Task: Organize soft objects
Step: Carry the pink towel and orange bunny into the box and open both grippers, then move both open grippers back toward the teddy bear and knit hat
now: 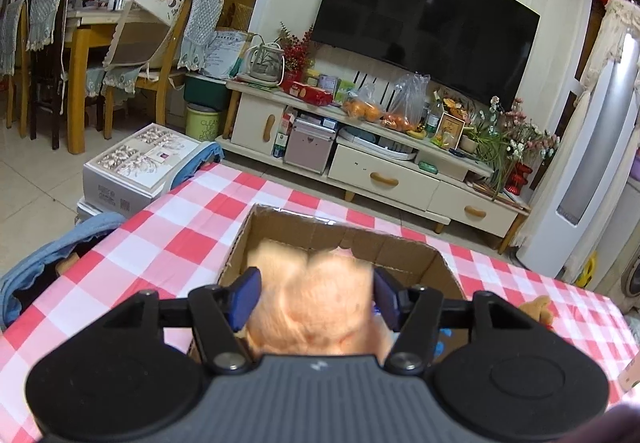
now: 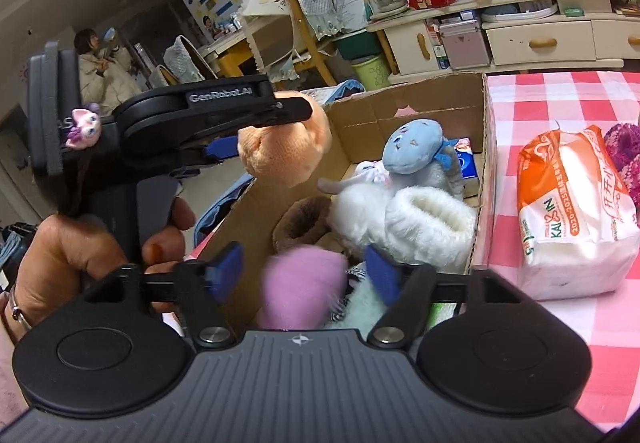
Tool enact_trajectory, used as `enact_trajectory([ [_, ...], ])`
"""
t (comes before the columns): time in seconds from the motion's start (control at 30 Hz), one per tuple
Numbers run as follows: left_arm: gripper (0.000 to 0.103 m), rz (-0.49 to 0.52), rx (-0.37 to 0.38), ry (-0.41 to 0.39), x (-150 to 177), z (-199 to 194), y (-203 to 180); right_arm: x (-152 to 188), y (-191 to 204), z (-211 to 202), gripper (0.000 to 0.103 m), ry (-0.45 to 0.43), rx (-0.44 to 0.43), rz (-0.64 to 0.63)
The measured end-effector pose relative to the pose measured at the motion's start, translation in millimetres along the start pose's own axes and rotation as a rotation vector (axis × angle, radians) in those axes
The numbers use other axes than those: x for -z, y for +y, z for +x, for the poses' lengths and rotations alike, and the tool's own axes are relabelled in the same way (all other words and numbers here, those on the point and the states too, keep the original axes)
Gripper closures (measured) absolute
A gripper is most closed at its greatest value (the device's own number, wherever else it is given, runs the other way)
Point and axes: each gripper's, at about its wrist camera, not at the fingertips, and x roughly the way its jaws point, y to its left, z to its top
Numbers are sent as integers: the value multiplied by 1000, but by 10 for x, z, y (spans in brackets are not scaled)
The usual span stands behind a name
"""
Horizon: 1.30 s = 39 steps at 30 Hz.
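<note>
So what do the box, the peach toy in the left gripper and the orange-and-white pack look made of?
Box: plain brown corrugated cardboard, matte, creased flaps. Peach toy: soft plush, fuzzy nap, a stitched dimple. Orange-and-white pack: thin glossy plastic wrap, apparently over tissue, judging by its wrinkles and sheen.

One cardboard box [image 2: 420, 103], one tissue pack [image 2: 576, 211], two grippers, several plush toys.

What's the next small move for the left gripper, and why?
Probably open it to drop the orange plush. The left gripper holds it between its pads above the cardboard box, where other soft toys already lie; the right gripper is open.
</note>
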Motion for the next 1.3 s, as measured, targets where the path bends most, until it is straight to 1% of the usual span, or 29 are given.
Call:
enact_trajectory([
  [0.07, 36, 9, -3, -10, 1, -22, -24, 6, -17, -34, 12, -8, 7, -9],
  [0.2, 35, 14, -12, -24, 10, -58, -70, 18, -62, -138, 8, -30, 18, -12],
  [0.27, 28, 23, -15, -29, 19, -75, -110, 33, -65, -182, 5, -48, 31, -25],
  [0.47, 26, 35, -16, -53, 35, -133, -219, 79, -10, -341, 3, -128, 92, -120],
  [0.6, 25, 42, -9, -61, 51, -152, -292, 131, -2, -463, 2, -182, 127, -155],
  [0.77, 21, 57, -3, -67, 87, -155, -415, 200, -60, -546, 2, -209, 170, -177],
  [1.03, 15, 99, 15, -67, 145, -134, -655, 217, -232, -670, 2, -229, 221, -132],
  [1.3, 15, 120, 32, -71, 206, -103, -913, 237, -394, -801, 2, -249, 258, -95],
])
